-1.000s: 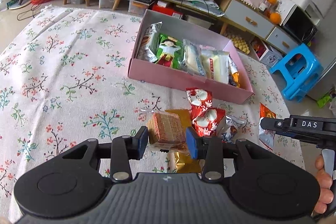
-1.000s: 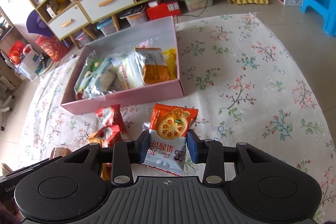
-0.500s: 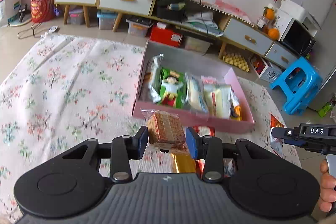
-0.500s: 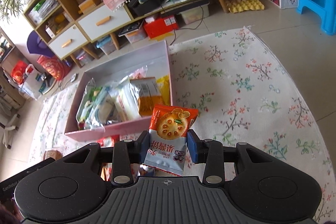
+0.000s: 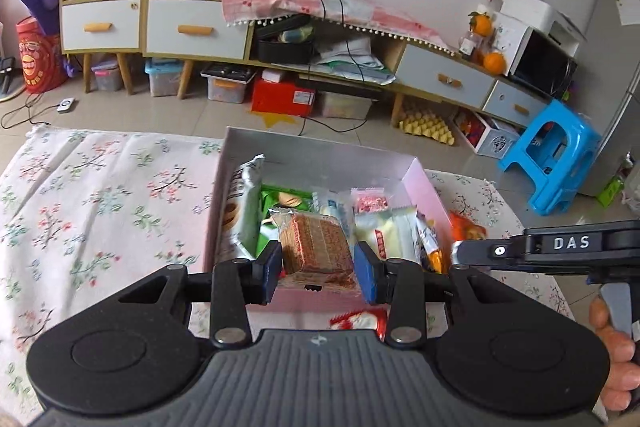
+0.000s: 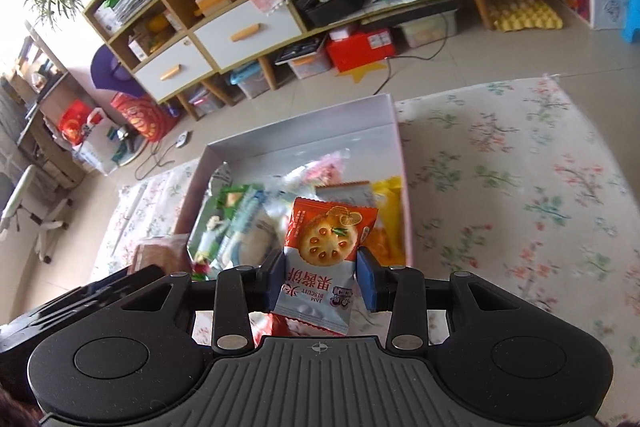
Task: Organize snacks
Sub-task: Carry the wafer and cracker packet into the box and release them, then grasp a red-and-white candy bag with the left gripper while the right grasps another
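Note:
My left gripper [image 5: 318, 269] is shut on a clear-wrapped brown wafer pack [image 5: 314, 247], held above the near wall of the pink box [image 5: 430, 191]. The box holds several snack packets standing in a row. In the right wrist view my right gripper [image 6: 320, 281] is shut on an orange and white jam biscuit packet [image 6: 324, 259], lifted over the near right part of the same pink box [image 6: 396, 143]. The right gripper's body [image 5: 560, 247] shows at the right of the left wrist view, with a hand below it. A red and white packet [image 5: 360, 319] lies on the cloth below the box.
The box stands on a table with a floral cloth [image 5: 100, 195]. Beyond the table's far edge are a low cabinet with drawers [image 5: 192, 27], storage bins on the floor and a blue plastic stool [image 5: 552, 155] at the right. Floral cloth [image 6: 520, 187] extends right of the box.
Both grippers have lifted and moved forward with their packets, from over the loose snacks on the cloth to above the box's near edge. Neither grip has altered.

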`<control>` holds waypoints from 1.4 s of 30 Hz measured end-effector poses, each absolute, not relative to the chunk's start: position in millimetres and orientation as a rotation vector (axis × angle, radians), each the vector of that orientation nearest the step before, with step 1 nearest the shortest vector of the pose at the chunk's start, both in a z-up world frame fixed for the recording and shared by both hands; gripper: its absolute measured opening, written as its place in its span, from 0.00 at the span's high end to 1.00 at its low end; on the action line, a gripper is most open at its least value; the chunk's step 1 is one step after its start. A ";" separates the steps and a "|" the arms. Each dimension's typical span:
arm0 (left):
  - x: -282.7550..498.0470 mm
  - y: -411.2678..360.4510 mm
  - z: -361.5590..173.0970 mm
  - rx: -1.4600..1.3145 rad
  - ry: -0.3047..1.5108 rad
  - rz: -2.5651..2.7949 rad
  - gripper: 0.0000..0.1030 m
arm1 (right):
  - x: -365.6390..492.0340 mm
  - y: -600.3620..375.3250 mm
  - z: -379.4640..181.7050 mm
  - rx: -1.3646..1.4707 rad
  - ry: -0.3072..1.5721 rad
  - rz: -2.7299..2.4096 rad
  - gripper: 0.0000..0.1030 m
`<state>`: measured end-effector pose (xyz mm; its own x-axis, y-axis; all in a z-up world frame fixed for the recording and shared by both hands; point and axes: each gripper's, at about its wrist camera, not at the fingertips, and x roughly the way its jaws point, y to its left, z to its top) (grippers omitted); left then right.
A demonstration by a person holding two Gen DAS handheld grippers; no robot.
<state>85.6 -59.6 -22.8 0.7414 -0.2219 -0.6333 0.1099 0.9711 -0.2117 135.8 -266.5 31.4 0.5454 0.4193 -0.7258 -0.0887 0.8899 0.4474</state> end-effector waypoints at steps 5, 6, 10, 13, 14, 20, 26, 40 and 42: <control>101.3 -56.1 -26.9 -0.192 0.729 -0.189 0.65 | 150.3 -251.7 28.5 0.349 0.948 0.352 0.64; 103.6 -53.9 -26.7 -0.197 0.727 -0.186 0.65 | 152.3 -248.4 29.1 0.339 0.941 0.361 0.64; 110.9 -43.8 -29.8 -0.212 0.724 -0.193 0.65 | 156.2 -232.6 30.4 0.232 0.892 0.353 0.64; 113.6 -40.4 -37.3 -0.207 0.742 -0.190 0.65 | 157.0 -220.2 23.6 0.148 0.864 0.354 0.64; 114.4 -40.1 -38.5 -0.202 0.752 -0.190 0.65 | 157.1 -216.6 20.2 0.129 0.864 0.359 0.64; 117.5 -35.0 -40.9 -0.184 0.780 -0.179 0.65 | 157.4 -207.9 6.4 0.073 0.883 0.360 0.63; 116.8 -28.4 -39.9 -0.184 0.789 -0.183 0.65 | 157.1 -214.8 8.0 0.112 0.894 0.352 0.61; 106.3 -26.1 -29.5 -0.160 0.768 -0.219 0.55 | 153.7 -230.4 31.5 0.189 0.869 0.341 0.58; 103.7 -26.2 -25.7 -0.170 0.758 -0.228 0.55 | 152.5 -235.3 38.4 0.211 0.869 0.337 0.58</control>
